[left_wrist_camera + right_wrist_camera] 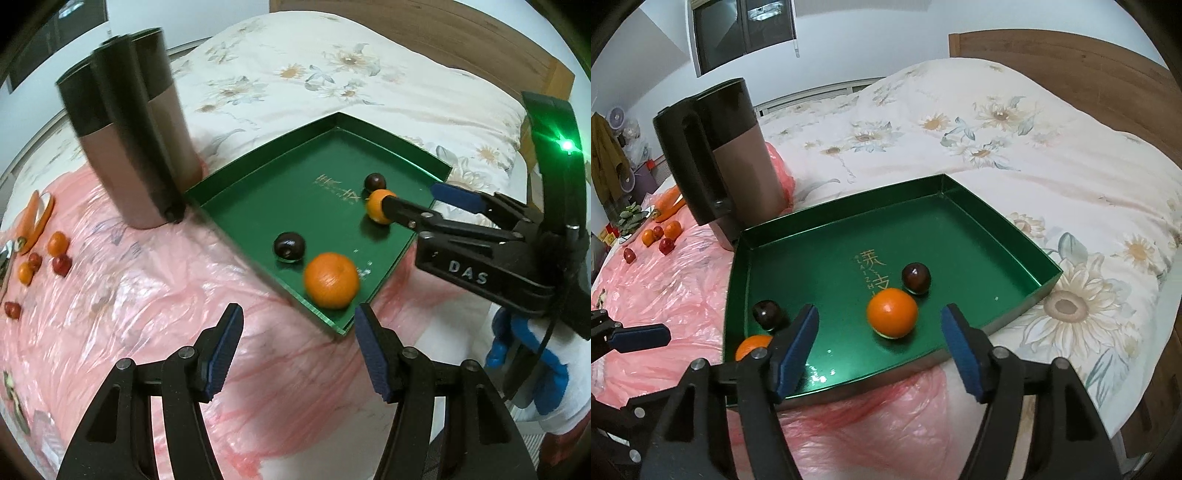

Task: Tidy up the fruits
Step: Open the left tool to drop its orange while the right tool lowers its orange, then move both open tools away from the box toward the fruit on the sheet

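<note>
A green tray [258,177] [997,221] lies on the bed and holds two oranges and two dark round fruits. One orange [331,280] [753,345] sits in the tray's near corner, just beyond my open left gripper [297,317], with a dark fruit [289,246] [767,314] beside it. My right gripper [412,195] [880,315] hangs wide open above the other orange [375,210] [892,314]; its pads do not touch it. The second dark fruit [375,181] [916,277] lies just behind. A left gripper finger [639,338] shows in the right wrist view.
A tall brown and black jug [136,147] [727,158] stands against the tray's left side. Small oranges and red fruits [59,243] [666,236] and a carrot [37,218] lie on the pink plastic sheet [147,314] further left. A floral quilt [997,129] and a wooden headboard lie behind.
</note>
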A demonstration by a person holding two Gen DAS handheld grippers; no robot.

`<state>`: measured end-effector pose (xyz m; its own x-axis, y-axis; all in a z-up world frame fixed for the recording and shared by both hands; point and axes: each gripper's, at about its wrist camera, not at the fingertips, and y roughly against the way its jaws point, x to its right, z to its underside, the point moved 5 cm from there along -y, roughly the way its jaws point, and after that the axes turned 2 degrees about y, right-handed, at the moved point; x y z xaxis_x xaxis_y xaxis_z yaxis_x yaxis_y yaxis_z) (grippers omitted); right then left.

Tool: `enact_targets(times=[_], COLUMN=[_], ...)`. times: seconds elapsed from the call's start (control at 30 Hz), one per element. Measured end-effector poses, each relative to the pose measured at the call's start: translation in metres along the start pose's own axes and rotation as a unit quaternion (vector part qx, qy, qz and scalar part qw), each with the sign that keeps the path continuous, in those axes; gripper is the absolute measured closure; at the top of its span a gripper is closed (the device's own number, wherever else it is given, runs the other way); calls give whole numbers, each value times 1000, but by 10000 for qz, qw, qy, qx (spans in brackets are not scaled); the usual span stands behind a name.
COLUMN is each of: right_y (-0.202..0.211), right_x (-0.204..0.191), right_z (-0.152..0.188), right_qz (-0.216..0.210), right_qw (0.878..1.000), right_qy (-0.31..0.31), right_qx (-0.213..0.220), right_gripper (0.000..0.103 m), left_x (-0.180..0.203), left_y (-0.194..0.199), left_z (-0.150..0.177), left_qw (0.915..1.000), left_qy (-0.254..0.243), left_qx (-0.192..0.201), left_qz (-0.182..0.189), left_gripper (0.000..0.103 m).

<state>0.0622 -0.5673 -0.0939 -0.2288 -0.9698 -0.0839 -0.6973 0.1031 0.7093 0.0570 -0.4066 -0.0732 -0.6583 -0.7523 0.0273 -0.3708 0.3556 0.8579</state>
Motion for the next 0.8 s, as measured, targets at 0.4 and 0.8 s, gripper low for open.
enact_targets(times=[0.4, 0.8], right_y=[23, 45], right_x=[-25, -84], right_z=[7, 22], right_qz=[36, -148], right_qw=[9999, 9994], right_qy=[76, 303], right_qx=[55, 65], right_gripper=[0, 0], left_x=[-36, -93], left_y=[22, 51], left_z=[24, 60], left_qw=[9989, 9922], left_qy=[416, 881], left_qx=[112, 417], left_qz=[-194, -772], left_gripper=[43, 43])
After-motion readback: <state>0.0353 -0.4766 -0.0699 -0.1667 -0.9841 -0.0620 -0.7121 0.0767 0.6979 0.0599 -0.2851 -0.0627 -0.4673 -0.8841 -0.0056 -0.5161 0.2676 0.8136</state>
